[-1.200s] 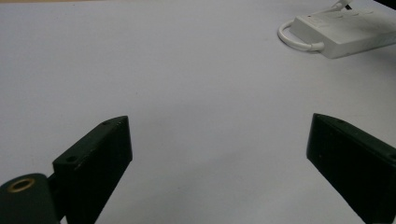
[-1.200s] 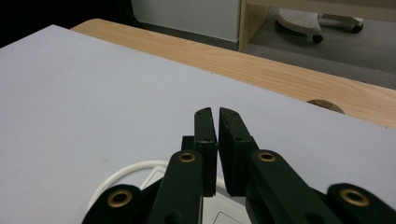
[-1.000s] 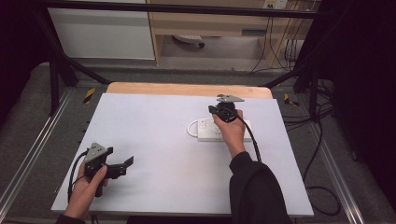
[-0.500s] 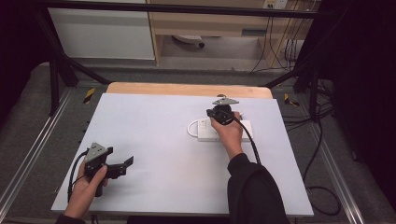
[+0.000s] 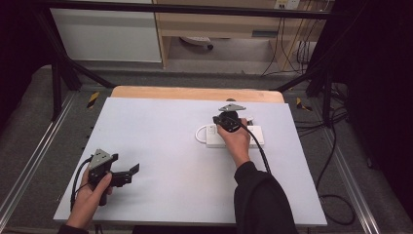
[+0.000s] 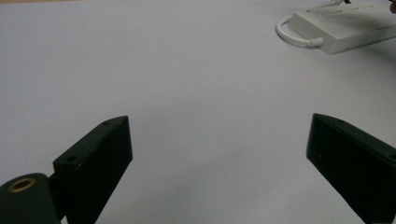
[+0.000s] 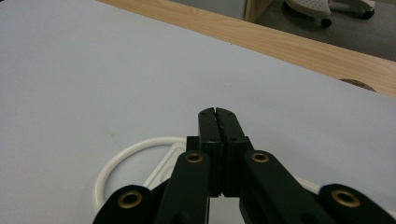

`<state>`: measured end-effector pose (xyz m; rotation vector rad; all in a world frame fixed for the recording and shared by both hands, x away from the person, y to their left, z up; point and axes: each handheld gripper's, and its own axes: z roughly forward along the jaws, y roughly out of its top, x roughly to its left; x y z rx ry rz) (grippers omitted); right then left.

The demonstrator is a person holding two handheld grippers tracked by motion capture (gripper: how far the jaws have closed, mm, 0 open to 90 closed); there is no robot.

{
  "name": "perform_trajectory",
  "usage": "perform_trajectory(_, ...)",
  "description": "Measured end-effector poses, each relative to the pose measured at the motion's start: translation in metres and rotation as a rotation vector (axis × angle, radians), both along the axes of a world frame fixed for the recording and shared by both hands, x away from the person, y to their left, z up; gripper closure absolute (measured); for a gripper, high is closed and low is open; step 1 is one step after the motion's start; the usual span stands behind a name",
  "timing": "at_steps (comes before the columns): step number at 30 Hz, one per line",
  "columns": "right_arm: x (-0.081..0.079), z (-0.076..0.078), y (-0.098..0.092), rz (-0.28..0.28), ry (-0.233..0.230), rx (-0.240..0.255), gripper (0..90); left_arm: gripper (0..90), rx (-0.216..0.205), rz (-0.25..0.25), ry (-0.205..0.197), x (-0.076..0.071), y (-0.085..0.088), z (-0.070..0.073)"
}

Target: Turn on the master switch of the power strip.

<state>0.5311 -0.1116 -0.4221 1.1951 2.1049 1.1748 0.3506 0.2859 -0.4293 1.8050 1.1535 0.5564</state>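
Note:
A white power strip (image 5: 255,136) lies right of the table's middle, its white cable (image 5: 198,134) curling in a loop off its left end. My right gripper (image 5: 225,119) hovers over the strip's left part, jaws shut with nothing seen between them (image 7: 218,112); the cable loop (image 7: 114,164) and a corner of the strip (image 7: 163,173) lie just beneath. My left gripper (image 5: 128,174) rests near the front left of the table, held in a hand, jaws wide open and empty (image 6: 219,123). From there the strip (image 6: 343,25) lies far off.
The white table top (image 5: 160,131) has a bare wooden strip (image 5: 195,92) along its far edge. Metal frame rails (image 5: 29,165) run along both sides, and black cables (image 5: 336,200) lie on the floor at the right.
My right gripper has drifted a little toward the person and left over the power strip. The left gripper has stayed put.

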Motion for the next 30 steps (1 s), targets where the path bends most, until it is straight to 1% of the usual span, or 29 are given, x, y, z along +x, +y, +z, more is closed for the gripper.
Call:
perform_trajectory(11, -0.002, -0.005, 0.004, -0.003, 0.0, 0.004, 90.0, 7.0, 0.003, -0.001, 0.002, 0.001, -0.001, 0.0)
perform_trajectory(14, -0.003, -0.006, 0.005, -0.006, -0.006, 0.005, 90.0, 7.0, 0.004, 0.001, 0.0, 0.001, 0.0, 0.0)
perform_trajectory(19, -0.004, -0.009, 0.008, 0.006, 0.0, -0.004, 90.0, 7.0, 0.003, -0.002, 0.002, 0.001, -0.001, 0.0)
perform_trajectory(23, -0.004, -0.012, 0.01, 0.003, 0.005, -0.006, 90.0, 7.0, 0.004, 0.0, 0.002, 0.001, 0.0, -0.001)
perform_trajectory(30, -0.012, -0.012, 0.012, 0.013, 0.001, -0.016, 90.0, 7.0, 0.009, -0.002, 0.002, 0.001, 0.0, -0.001)
